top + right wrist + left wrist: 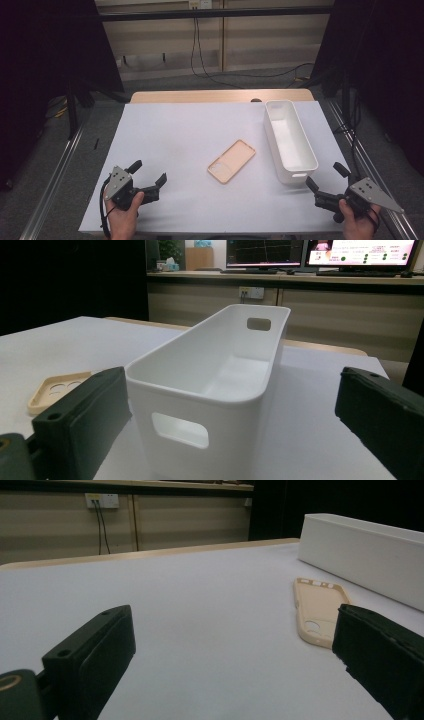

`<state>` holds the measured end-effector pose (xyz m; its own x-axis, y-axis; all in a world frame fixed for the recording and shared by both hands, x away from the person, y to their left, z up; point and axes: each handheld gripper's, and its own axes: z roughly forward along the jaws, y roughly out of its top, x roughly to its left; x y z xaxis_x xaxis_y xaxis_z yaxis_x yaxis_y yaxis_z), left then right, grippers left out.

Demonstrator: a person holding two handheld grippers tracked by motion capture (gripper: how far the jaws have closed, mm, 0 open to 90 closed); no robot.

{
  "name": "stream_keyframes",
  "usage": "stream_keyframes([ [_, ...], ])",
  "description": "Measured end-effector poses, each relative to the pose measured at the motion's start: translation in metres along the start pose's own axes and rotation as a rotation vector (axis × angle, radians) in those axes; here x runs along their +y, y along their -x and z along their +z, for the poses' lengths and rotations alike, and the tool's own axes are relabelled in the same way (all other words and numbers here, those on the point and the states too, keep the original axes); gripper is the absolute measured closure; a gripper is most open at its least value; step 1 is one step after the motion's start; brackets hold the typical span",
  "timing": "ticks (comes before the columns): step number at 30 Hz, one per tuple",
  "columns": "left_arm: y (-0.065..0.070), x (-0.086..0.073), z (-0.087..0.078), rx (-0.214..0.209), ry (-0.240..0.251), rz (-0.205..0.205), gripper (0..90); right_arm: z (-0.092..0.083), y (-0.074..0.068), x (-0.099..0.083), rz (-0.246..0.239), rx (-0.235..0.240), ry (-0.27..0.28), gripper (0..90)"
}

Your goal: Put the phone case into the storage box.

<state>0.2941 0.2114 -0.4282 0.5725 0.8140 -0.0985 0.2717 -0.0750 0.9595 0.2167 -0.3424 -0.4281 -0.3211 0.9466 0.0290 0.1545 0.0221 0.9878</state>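
I hold both grippers, left and right, with jaws apart. The phone case lies left of the bin, untouched. Reaching for it likely comes next.

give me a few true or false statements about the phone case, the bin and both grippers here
1. The peach-coloured soft phone case lies flat on the white table sheet. True.
2. The long white plastic bin holds the phone case. False: the bin is empty and the case lies beside it.
3. The left gripper is shut on the phone case. False: its jaws stand open, apart from the case.
4. The right gripper is open, near the bin's near end. True.
5. The bin has a handle cut-out in its end wall. True.
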Motion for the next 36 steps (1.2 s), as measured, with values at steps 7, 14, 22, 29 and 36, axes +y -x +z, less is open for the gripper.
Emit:
stream_keyframes([
  [7, 0.003, 0.003, 0.012, -0.026, -0.021, 0.016, 3.7, 0.0, 0.0, 0.0, -0.001, 0.0, 0.0, 0.5],
  [14, 0.008, 0.008, 0.025, -0.041, -0.015, 0.016, 3.6, -0.002, -0.001, 0.001, -0.005, -0.002, 0.002, 0.5],
  [22, 0.011, 0.014, 0.033, -0.042, 0.009, 0.018, 3.7, -0.004, -0.001, 0.0, -0.005, -0.003, -0.003, 0.5],
  [29, 0.009, 0.019, 0.042, -0.035, 0.024, 0.018, 3.7, -0.004, -0.003, 0.001, -0.012, -0.001, -0.001, 0.5],
  [36, 0.008, 0.024, 0.053, -0.052, 0.029, 0.023, 3.6, -0.002, -0.002, 0.001, -0.011, -0.001, -0.004, 0.5],
])
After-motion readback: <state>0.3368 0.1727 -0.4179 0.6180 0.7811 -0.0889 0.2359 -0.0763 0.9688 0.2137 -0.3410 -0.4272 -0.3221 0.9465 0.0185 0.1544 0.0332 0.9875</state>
